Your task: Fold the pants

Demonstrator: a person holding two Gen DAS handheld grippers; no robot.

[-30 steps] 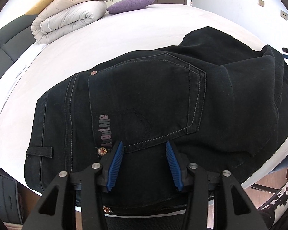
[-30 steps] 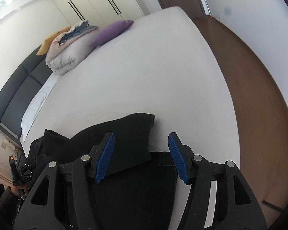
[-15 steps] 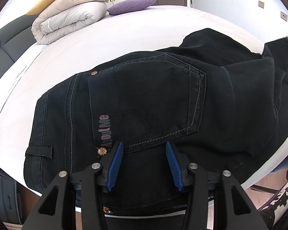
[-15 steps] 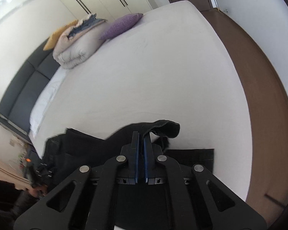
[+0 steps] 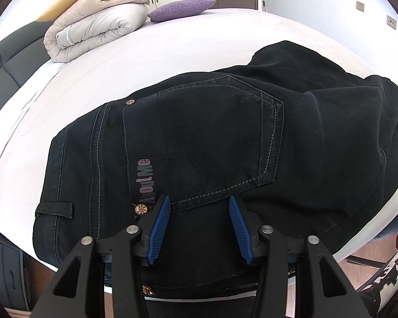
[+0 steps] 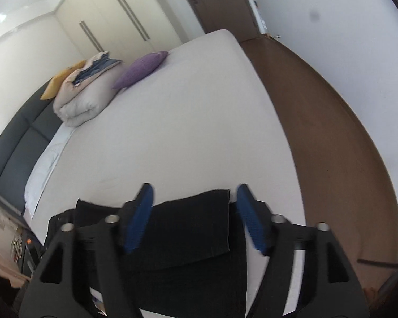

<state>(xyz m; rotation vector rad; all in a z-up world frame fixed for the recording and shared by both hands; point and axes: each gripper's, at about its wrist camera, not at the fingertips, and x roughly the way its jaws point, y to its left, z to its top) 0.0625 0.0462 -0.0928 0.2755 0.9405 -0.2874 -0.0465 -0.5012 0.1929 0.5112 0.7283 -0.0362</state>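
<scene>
Right gripper (image 6: 195,218) jaws wide, hovering over black denim pants (image 5: 212,143) leg hem, apparently released, on white bed (image 5: 172,42); left gripper (image 5: 197,229) wide above waistband. Next: square hems, smooth before folding

**One brand mark on the pants**

The only readable lettering is "AboutMe", printed in pale grey (running sideways) on the black pants (image 5: 199,143), along the waistband-side edge of the back pocket (image 5: 204,137), near the bed's (image 5: 172,42) front edge. Nothing legible shows in the right wrist view.
</scene>
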